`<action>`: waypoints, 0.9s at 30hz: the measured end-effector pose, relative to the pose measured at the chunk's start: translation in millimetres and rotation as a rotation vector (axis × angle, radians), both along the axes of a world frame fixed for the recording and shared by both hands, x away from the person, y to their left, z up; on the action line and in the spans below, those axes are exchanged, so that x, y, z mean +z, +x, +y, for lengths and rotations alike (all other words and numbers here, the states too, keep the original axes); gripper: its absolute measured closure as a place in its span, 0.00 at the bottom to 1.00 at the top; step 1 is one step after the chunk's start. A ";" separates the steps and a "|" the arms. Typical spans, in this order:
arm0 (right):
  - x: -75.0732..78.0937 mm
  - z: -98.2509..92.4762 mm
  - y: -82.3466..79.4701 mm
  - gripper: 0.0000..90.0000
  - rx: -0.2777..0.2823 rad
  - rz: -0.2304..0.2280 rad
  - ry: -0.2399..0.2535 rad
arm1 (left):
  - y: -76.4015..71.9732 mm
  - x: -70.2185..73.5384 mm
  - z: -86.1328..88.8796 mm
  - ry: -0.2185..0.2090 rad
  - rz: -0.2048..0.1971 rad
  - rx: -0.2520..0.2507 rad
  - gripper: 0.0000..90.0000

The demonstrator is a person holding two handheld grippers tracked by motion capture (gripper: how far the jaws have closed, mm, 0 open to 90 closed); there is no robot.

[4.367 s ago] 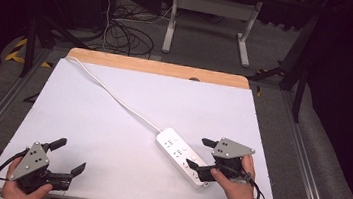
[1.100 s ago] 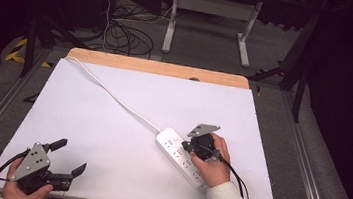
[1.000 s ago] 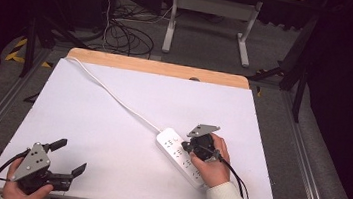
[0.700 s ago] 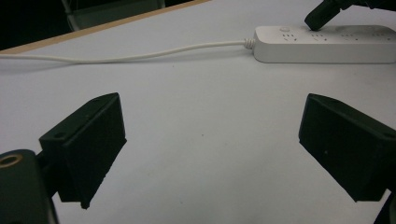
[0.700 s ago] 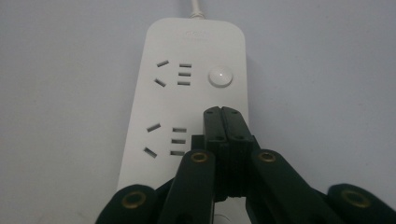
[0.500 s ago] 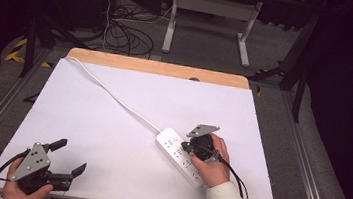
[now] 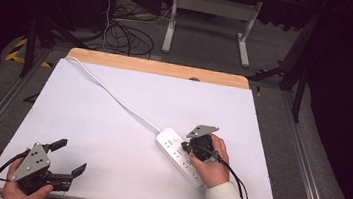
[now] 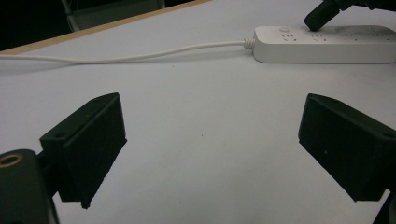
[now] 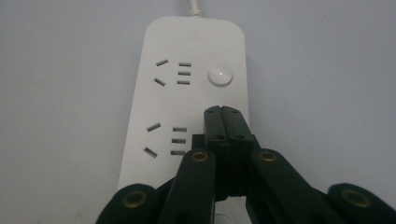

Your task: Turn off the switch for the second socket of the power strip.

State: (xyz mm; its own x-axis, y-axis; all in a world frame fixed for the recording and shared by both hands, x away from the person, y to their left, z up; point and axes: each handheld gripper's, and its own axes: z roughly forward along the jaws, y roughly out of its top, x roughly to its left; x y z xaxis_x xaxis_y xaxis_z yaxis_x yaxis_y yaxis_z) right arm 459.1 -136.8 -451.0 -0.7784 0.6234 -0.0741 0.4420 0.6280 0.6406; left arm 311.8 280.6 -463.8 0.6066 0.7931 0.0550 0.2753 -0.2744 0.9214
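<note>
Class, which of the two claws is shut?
The right claw, jaws pressed together over the white plastic power strip; the left claw gapes open.

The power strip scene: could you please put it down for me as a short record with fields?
surface: white table top
power strip: white, lying flat, its cable running to the far left corner
round button: near the cable end, uncovered
right gripper: shut, empty, tips over the strip just short of the button; contact cannot be told
left gripper: open, empty, at the near left edge, apart from the strip
</note>
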 end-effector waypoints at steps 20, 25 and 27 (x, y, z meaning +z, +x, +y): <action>4.9 -2.2 -3.9 1.00 -0.007 -0.043 -0.020 | 0.3 0.2 0.4 0.004 0.000 -0.003 0.09; 21.3 -8.2 -10.5 1.00 -0.002 -0.090 0.086 | 1.1 -0.3 -0.1 0.008 0.002 -0.002 0.09; 25.7 -9.8 -12.6 1.00 0.006 -0.093 0.110 | 0.6 -0.2 -0.1 0.003 0.006 -0.001 0.09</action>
